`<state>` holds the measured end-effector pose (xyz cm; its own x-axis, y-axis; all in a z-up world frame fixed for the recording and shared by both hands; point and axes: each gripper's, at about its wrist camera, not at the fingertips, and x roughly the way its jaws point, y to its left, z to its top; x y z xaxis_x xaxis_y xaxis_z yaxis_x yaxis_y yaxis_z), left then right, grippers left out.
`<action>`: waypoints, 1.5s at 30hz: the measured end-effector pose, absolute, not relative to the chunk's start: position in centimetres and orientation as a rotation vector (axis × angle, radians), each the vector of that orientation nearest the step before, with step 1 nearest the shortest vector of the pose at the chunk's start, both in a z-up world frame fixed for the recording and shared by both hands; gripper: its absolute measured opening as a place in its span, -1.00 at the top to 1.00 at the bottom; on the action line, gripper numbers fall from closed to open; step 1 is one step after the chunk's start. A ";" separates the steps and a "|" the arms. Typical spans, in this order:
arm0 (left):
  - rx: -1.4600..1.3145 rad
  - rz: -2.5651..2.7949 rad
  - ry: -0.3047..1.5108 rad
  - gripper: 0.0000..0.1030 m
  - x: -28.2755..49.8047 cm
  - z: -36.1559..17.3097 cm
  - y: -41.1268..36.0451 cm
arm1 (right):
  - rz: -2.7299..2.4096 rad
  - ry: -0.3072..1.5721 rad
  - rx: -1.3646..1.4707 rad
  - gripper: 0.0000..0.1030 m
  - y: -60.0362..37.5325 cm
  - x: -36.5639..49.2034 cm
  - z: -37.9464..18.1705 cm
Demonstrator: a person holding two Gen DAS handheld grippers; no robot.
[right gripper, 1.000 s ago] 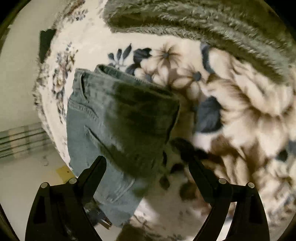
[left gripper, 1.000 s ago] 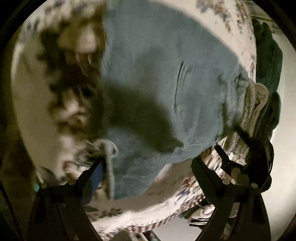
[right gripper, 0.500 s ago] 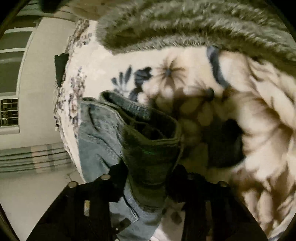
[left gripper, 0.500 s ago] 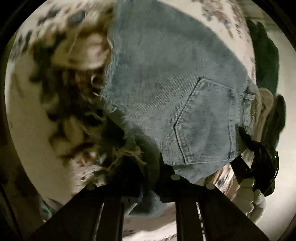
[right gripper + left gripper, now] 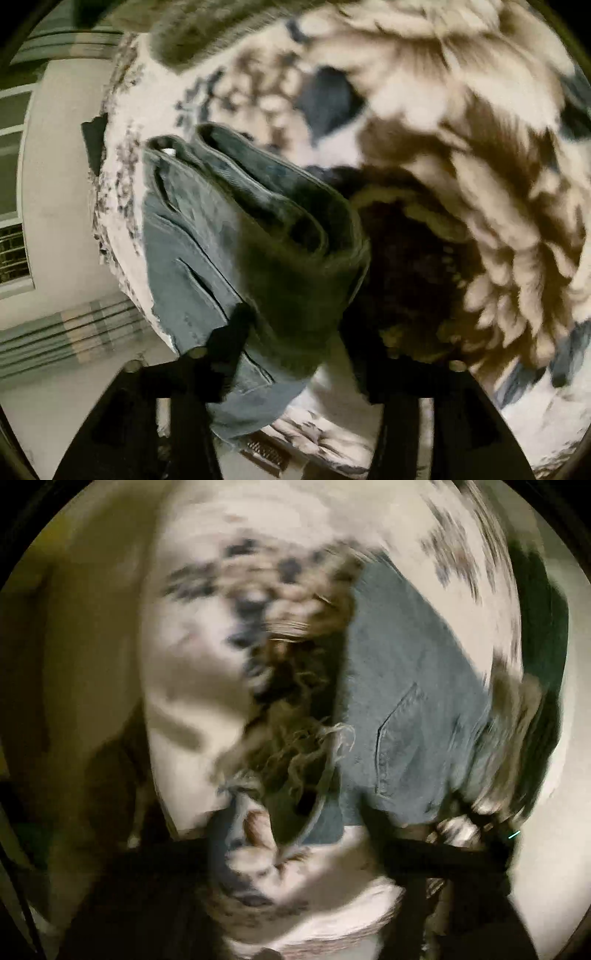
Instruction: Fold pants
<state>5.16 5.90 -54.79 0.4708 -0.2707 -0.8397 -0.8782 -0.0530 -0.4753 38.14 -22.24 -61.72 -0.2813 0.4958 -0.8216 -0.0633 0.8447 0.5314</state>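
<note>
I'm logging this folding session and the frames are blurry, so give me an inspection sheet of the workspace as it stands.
Surface: floral blanket, cream with brown and blue flowers, over a bed.
Job's things: folded jeans on the blanket near its edge; back pocket faces up; frayed hem loose at the left gripper.
Clutter: dark green cloth beyond the blanket's far edge; grey fuzzy throw at the top.
Grippers: left gripper open, motion-blurred; right gripper open, fingers either side of the fold.
Cables: nothing seen.
Surroundings: pale floor, striped rug.
</note>
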 end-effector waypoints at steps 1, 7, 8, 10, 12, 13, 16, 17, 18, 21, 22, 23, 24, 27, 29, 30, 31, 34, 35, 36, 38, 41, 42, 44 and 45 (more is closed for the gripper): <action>-1.647 0.690 0.972 -0.78 4.1 -54.7 5.2 | 0.565 1.789 0.330 -0.34 -22.4 38.1 -61.9; -1.998 0.597 0.804 -0.78 5.6 -58.9 1.4 | 0.661 1.819 0.211 -0.68 -20.1 37.7 -62.6; -2.024 0.588 0.792 -0.78 6.2 -59.6 0.9 | 0.671 1.820 0.198 -0.68 -19.6 37.6 -62.6; -2.069 0.576 0.761 -0.78 6.9 -61.1 0.7 | 0.687 1.818 0.181 -0.68 -18.9 37.7 -62.8; -2.116 0.587 0.710 -0.78 7.8 -62.7 0.2 | 0.692 1.820 0.180 -0.68 -18.7 37.8 -63.3; -2.130 0.599 0.696 -0.78 7.7 -63.3 -0.1 | 0.694 1.819 0.190 -0.68 -19.2 37.9 -63.4; -2.137 0.681 0.649 -0.72 8.2 -63.9 0.7 | 0.695 1.819 0.227 -0.68 -19.5 38.3 -63.9; -2.126 0.687 0.642 -0.46 8.6 -63.5 1.0 | 0.698 1.813 0.241 -0.60 -19.6 38.4 -64.0; -2.083 0.686 0.642 -0.17 9.0 -62.8 1.4 | 0.699 1.798 0.253 -0.30 -19.9 38.4 -64.1; -1.898 0.673 0.700 0.55 10.7 -60.1 2.9 | 0.692 1.745 0.313 0.15 -20.6 38.5 -64.0; -1.863 0.665 0.710 0.58 10.9 -59.4 3.4 | 0.693 1.732 0.329 0.23 -20.8 38.2 -63.8; -1.839 0.650 0.712 0.59 10.8 -58.7 3.8 | 0.693 1.722 0.347 0.32 -21.0 37.7 -63.4; -1.815 0.636 0.719 0.59 10.8 -58.2 3.9 | 0.693 1.717 0.371 0.38 -21.2 37.3 -63.0; -1.704 0.596 0.760 0.59 10.4 -56.5 5.2 | 0.691 1.720 0.431 0.40 -22.0 35.5 -62.0; -1.667 0.581 0.787 0.48 10.9 -57.0 5.9 | 0.693 1.745 0.445 0.40 -22.3 34.3 -62.1; -1.687 0.580 0.788 0.44 11.0 -57.6 6.3 | 0.690 1.763 0.451 0.35 -22.1 33.9 -62.4; -1.727 0.575 0.778 0.38 11.2 -58.5 6.7 | 0.682 1.774 0.458 0.29 -22.1 33.6 -62.8; -1.786 0.592 0.748 0.34 11.2 -60.8 7.1 | 0.643 1.792 0.506 0.13 -22.1 33.7 -64.6; -1.783 0.600 0.747 0.34 12.1 -61.0 7.1 | 0.646 1.788 0.514 0.07 -22.0 33.8 -64.9; -1.766 0.608 0.755 0.34 12.7 -61.0 7.2 | 0.647 1.782 0.519 0.04 -21.5 33.8 -65.2; -1.725 0.621 0.766 0.36 13.2 -60.5 7.3 | 0.641 1.772 0.540 0.01 -21.1 33.6 -65.6; -1.623 0.627 0.793 0.56 12.9 -59.8 7.1 | 0.620 1.734 0.560 0.07 -21.0 33.1 -65.4; -1.598 0.628 0.800 0.57 12.8 -59.2 7.2 | 0.619 1.714 0.553 0.23 -20.7 32.9 -65.1; -1.548 0.625 0.813 0.58 13.6 -57.0 7.6 | 0.610 1.698 0.551 0.36 -20.3 32.3 -64.2; -1.531 0.623 0.820 0.58 14.0 -56.2 7.7 | 0.607 1.691 0.552 0.40 -19.8 32.2 -63.4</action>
<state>14.04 7.74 -56.24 0.6040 -0.1434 -0.7840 -0.7938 -0.0196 -0.6079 32.16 -19.76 -63.41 -0.1916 0.6524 -0.7333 0.0367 0.7513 0.6589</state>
